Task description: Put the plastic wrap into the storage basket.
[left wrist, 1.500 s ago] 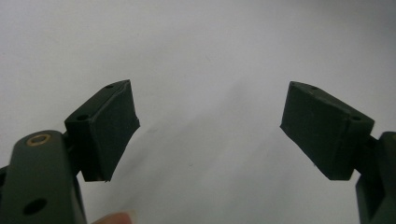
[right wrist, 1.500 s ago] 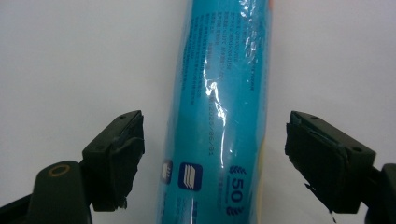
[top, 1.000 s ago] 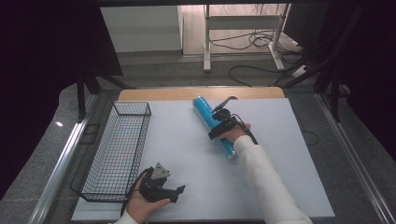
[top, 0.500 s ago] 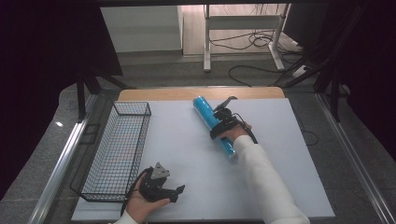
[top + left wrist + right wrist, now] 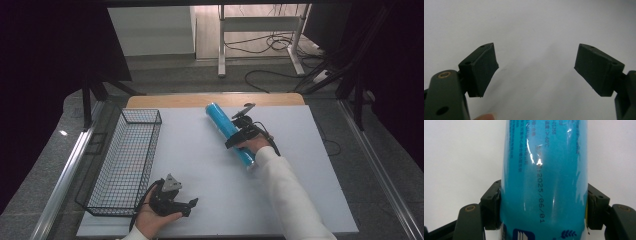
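Right tool clamping blue tube, white tabletop, dark room

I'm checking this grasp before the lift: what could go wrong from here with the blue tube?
1. The right tool is shut on the blue tube near its near end, so the long free end may sag or swing on lifting.
2. Its glossy round wrap could slip or roll between the flat pads.
3. The wire basket is narrow; carried crosswise, the tube might catch its rim. The left tool rests open, not supporting.
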{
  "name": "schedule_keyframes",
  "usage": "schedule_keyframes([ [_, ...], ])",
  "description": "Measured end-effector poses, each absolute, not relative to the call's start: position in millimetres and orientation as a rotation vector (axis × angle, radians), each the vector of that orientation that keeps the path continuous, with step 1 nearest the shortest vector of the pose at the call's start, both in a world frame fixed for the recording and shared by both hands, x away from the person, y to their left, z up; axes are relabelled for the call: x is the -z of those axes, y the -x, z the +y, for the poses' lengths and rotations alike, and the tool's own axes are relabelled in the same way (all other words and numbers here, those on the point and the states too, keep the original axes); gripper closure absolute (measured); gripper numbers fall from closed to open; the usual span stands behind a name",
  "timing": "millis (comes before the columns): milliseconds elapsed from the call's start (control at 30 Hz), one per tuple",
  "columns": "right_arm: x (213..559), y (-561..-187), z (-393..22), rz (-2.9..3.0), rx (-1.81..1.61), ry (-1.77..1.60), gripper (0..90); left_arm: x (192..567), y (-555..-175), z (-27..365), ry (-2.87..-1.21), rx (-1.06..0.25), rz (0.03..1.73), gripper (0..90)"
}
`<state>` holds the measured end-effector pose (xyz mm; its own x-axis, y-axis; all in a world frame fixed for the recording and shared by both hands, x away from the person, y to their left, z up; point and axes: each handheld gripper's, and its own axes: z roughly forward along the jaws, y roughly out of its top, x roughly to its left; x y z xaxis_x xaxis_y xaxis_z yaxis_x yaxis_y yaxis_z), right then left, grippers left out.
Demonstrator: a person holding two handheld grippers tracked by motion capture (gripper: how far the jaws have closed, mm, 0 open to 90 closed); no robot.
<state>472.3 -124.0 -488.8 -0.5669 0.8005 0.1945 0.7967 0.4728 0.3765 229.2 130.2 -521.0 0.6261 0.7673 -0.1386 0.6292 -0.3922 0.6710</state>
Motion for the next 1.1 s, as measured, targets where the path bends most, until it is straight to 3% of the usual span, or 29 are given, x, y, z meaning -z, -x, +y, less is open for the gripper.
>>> schedule_keyframes([
  [667,443,-400,-162,2.65,-1.119,-1.368,31.9,518,-230,132,-2.09,-0.234,1.116,17.5],
  [1100,440,-346,-191,2.621,-1.282,-1.347,31.9,512,-231,134,-2.009,-0.19,1.135,13.4],
])
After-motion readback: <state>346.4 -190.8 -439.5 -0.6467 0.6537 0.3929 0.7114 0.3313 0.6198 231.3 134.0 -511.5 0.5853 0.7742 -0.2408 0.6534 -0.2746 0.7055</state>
